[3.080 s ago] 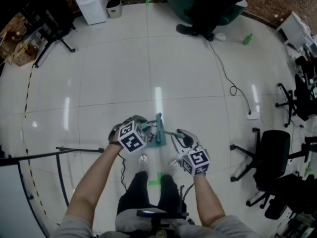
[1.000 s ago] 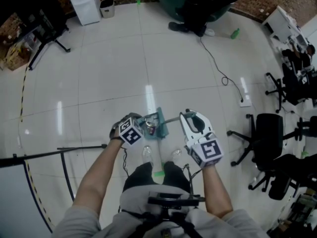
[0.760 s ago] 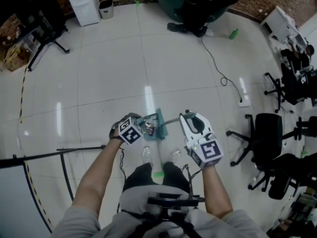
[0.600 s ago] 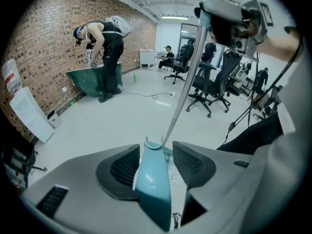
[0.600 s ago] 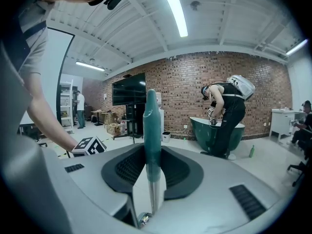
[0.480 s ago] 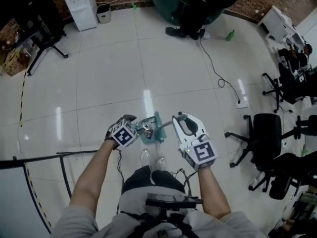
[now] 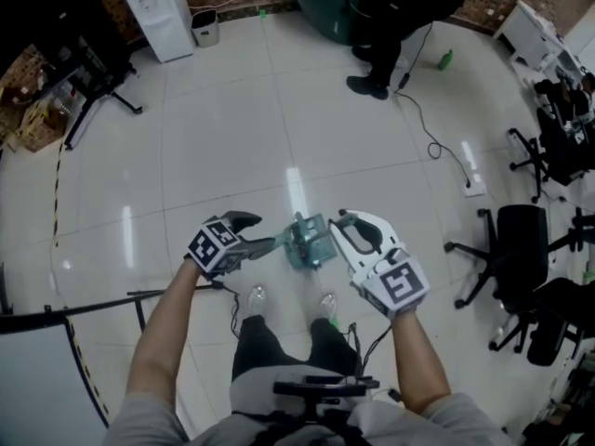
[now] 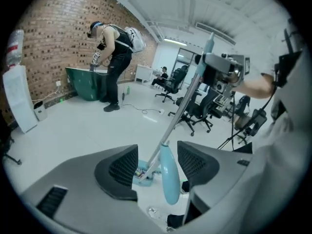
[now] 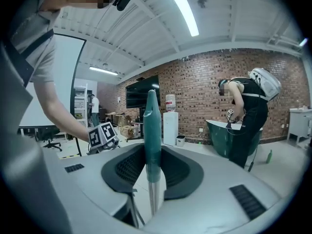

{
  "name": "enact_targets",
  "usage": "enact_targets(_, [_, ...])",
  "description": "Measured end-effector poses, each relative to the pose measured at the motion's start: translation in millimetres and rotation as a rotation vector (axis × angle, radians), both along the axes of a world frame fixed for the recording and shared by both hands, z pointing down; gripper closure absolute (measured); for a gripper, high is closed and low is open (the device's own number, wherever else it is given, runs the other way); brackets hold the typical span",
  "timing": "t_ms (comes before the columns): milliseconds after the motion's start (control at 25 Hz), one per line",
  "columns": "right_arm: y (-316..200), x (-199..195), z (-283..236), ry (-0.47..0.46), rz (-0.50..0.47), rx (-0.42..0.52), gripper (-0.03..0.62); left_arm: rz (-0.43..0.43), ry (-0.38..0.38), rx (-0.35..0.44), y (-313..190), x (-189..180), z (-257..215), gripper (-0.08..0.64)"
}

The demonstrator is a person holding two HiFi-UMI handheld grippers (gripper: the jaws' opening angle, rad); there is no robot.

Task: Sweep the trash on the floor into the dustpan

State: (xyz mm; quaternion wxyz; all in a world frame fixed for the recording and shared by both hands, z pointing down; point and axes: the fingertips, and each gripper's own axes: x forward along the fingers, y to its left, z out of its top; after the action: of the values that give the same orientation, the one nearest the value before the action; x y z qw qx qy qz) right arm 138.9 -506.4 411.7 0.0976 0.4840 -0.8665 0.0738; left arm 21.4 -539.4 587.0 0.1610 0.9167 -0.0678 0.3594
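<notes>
Two grippers, one load. Left gripper (image 8: pixel 155 165): jaws have just been opening and now stand wide apart. A pale blue handle (image 8: pixel 168 179) sits in the gap, neither pad touching it.

Right gripper (image 9: pixel 152 167) is clamped on a dark teal handle (image 9: pixel 152 130), pads pressed to both sides. The grip end sticks up past the jaws and a bare metal shaft (image 9: pixel 152 195) drops below. In the left gripper view that shaft slants from my right gripper down towards the dustpan (image 7: pixel 307 242).

Dustpan is teal, on the white floor (image 7: pixel 232 137) between my two grippers, just ahead of my shoes (image 7: pixel 256 297). Small bits of trash (image 8: pixel 140 172) lie in it. Can't tell which handle is the pan's.

Another person (image 7: pixel 400 7) bends over a green tub (image 7: pixel 325 3) well away by the brick wall.
</notes>
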Motion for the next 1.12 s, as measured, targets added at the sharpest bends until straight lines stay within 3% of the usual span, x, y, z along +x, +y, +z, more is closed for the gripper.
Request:
enact_targets(40, [-1.0,-4.5,-1.6,-0.002,0.005,-0.002,0.489,0.023,0.021,-0.007,-3.2,-5.7,-0.7,0.304])
enact_targets(160, [-10.8,-18.4,-6.6,0.001,0.032,0.01,0.489,0.074,0.024,0.031,-22.3,-22.7,6.9,0.416])
enact_targets(320, [-20.2,-44.7,-9.6,0.001,0.038,0.046,0.489,0.199,-0.066,0.07,-19.8,-38.1,46.1,0.425])
enact_targets(440, [-13.8,-55.4,-18.4,0.013,0.043,0.041,0.489,0.337,-0.112,0.135,-5.3,-25.2,75.1,0.425])
enact_targets(640, [-21.6,-88.4,-33.3,0.05,-0.013,0.076,0.489,0.579,-0.077,0.157,15.7,-3.9,96.1,0.374])
enact_targets(840, [-21.0,-95.8,-26.5,0.07,-0.022,0.045,0.489,0.707,0.049,0.144,30.3,25.1,95.0,0.348])
enact_targets(1120, [-24.4,-85.1,-25.9,0.08,0.053,0.024,0.489,0.801,0.099,0.207,34.0,37.2,89.1,0.348])
